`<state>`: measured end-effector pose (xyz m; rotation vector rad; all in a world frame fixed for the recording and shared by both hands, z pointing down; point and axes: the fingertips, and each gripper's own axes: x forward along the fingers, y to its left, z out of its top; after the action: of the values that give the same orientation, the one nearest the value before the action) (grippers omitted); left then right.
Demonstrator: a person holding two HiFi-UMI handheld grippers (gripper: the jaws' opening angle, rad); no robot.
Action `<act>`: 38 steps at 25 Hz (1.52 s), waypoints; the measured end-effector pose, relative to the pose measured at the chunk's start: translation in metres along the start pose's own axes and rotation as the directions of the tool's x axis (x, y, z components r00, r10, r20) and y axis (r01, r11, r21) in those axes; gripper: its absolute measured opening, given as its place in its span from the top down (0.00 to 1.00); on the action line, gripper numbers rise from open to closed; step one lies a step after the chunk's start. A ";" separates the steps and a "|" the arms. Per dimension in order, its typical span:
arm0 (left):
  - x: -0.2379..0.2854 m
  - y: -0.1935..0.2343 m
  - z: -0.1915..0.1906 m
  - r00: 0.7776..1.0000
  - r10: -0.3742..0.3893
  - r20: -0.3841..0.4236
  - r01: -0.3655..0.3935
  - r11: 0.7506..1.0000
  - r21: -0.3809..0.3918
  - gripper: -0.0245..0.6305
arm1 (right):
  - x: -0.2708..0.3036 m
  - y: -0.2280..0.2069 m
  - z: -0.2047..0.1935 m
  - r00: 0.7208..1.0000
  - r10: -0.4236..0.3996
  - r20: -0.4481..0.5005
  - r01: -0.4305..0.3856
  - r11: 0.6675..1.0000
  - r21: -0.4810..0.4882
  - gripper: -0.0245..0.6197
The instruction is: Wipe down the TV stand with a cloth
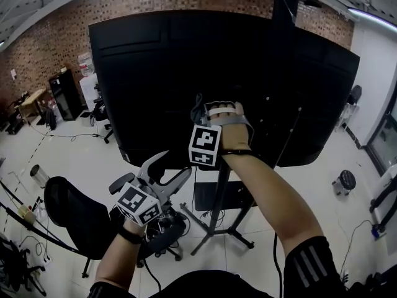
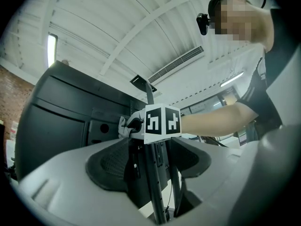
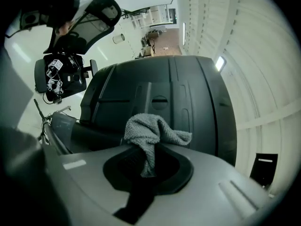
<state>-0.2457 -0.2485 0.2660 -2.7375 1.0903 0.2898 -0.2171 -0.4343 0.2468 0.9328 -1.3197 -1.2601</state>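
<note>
Right gripper view: my right gripper (image 3: 146, 161) fingers pinch cloth (image 3: 153, 128), bunched at TV back (image 3: 188, 93) for wiping. Empty left gripper (image 2: 150, 164), fingers apart, hangs low, clear of stand pole (image 1: 218, 191).

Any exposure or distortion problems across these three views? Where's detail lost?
Head view: fisheye bends the brick wall; the TV's back panel is near-black, little detail. Left gripper view: black vignette corners, bright ceiling light, mosaic patch at top right. Right gripper view: cloth weave sharp, same vignette, panel edges bowed.
</note>
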 end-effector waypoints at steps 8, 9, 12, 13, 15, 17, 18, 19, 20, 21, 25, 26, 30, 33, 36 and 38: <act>-0.018 0.015 -0.007 1.000 0.029 0.001 -0.029 1.000 -0.005 0.50 | 0.005 -0.003 0.024 0.999 0.000 0.034 0.000 1.000 0.003 0.92; -0.020 0.016 -0.006 0.999 0.034 -0.004 -0.034 0.999 -0.006 0.50 | 0.004 -0.003 0.028 0.999 -0.003 0.048 0.003 1.000 0.004 0.92; -0.025 0.019 -0.005 0.999 0.050 -0.013 -0.050 0.999 -0.005 0.50 | 0.004 -0.004 0.051 0.995 -0.013 0.100 0.013 1.000 0.004 0.92; -0.027 0.021 -0.005 0.998 0.056 -0.012 -0.056 0.998 -0.005 0.50 | 0.004 -0.004 0.059 0.993 -0.015 0.115 0.014 1.000 0.006 0.92; -0.033 0.026 -0.005 0.998 0.069 -0.009 -0.069 0.998 -0.006 0.50 | 0.005 -0.006 0.076 0.989 -0.018 0.145 0.016 1.000 0.015 0.92; -0.038 0.030 -0.004 0.996 0.084 -0.011 -0.084 0.996 -0.003 0.50 | 0.005 -0.009 0.091 0.986 -0.021 0.167 0.018 1.000 0.021 0.92; -0.040 0.031 -0.002 0.996 0.092 -0.012 -0.092 0.996 -0.001 0.50 | 0.006 -0.010 0.096 0.985 -0.022 0.173 0.018 1.000 0.023 0.92; -0.041 0.033 -0.001 0.995 0.099 -0.012 -0.099 0.995 0.000 0.50 | 0.006 -0.012 0.099 0.984 -0.021 0.178 0.017 1.000 0.025 0.92; -0.042 0.033 0.000 0.995 0.104 -0.012 -0.104 0.995 0.000 0.50 | 0.006 -0.012 0.100 0.983 -0.020 0.184 0.015 0.999 0.029 0.92; -0.043 0.033 0.000 0.994 0.107 -0.013 -0.107 0.994 0.000 0.50 | 0.005 -0.012 0.100 0.981 -0.019 0.192 0.013 0.999 0.034 0.92; -0.042 0.029 -0.003 0.994 0.107 -0.016 -0.107 0.994 -0.001 0.50 | -0.010 -0.005 0.096 0.963 0.003 0.269 -0.032 0.994 0.105 0.91; -0.040 0.028 -0.003 0.995 0.104 -0.014 -0.104 0.995 -0.002 0.50 | -0.017 -0.004 0.093 0.956 0.004 0.294 -0.045 0.990 0.132 0.91; -0.026 0.018 -0.004 0.997 0.075 -0.005 -0.075 0.997 -0.010 0.50 | -0.055 -0.011 0.071 0.911 -0.027 0.411 -0.104 0.950 0.293 0.91; -0.008 0.006 -0.005 0.999 0.041 0.003 -0.041 0.999 -0.017 0.50 | -0.083 -0.027 0.032 0.880 -0.081 0.467 -0.151 0.886 0.438 0.91; 0.013 -0.008 -0.004 1.000 -0.003 0.014 0.003 1.000 -0.021 0.50 | -0.102 -0.049 -0.020 0.877 -0.140 0.459 -0.159 0.818 0.553 0.91; 0.027 -0.019 -0.001 0.999 -0.030 0.022 0.031 0.999 -0.020 0.50 | -0.105 -0.061 -0.056 0.885 -0.162 0.437 -0.164 0.769 0.618 0.91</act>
<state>-0.2131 -0.2534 0.2623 -2.7593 1.0446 0.3277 -0.1527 -0.3505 0.1642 1.1236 -2.2366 -1.0682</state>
